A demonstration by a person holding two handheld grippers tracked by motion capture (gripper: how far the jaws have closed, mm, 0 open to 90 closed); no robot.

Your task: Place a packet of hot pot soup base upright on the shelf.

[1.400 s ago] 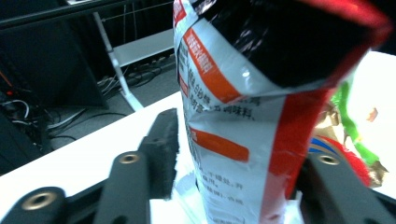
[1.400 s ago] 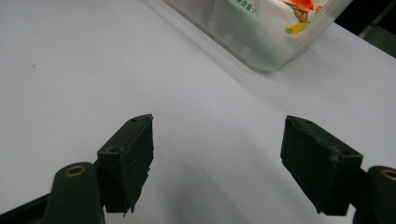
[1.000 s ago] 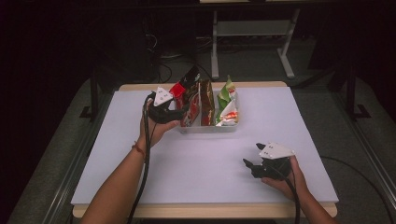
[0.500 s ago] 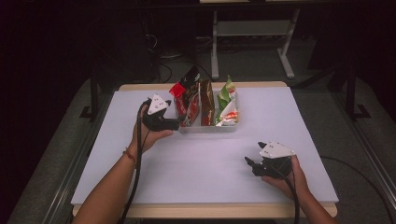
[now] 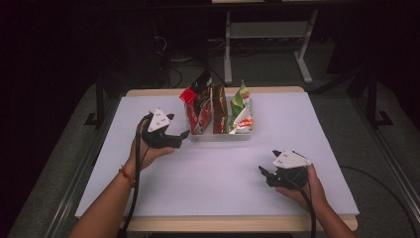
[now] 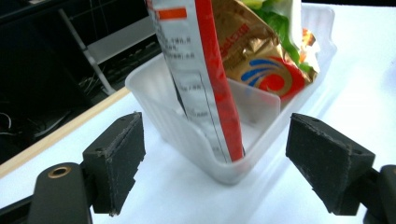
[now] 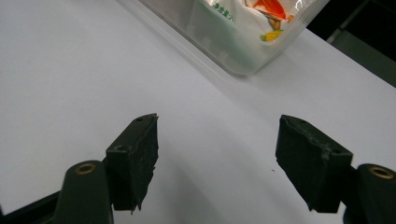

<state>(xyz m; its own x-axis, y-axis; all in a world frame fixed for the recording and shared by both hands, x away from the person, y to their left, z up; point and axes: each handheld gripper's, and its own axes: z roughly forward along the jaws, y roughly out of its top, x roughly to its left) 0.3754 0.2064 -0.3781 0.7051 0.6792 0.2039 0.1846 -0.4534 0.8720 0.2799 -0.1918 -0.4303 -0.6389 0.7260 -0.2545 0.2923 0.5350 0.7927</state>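
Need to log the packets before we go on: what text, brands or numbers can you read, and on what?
Red packet: small print in rows, too blurred to read.
Gold packet: red lettering and a blue-red swirl logo, unreadable.
Green packet: tiny green characters, unreadable.
Tub: no text.

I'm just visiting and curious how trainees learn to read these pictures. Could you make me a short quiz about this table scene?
1. True or false: the left gripper is clamped on the red and silver packet.
2. Which holds the snack packets? A) a clear plastic tray B) a wicker basket C) a metal bowl
3. What lies between the jaws of the right gripper?

Key
1. False. Its jaws stand open beside the end of the clear plastic tray and touch nothing; they have just been opening.
2. A. The packets stand upright in it.
3. Nothing: just the bare white table, with the tray farther off.
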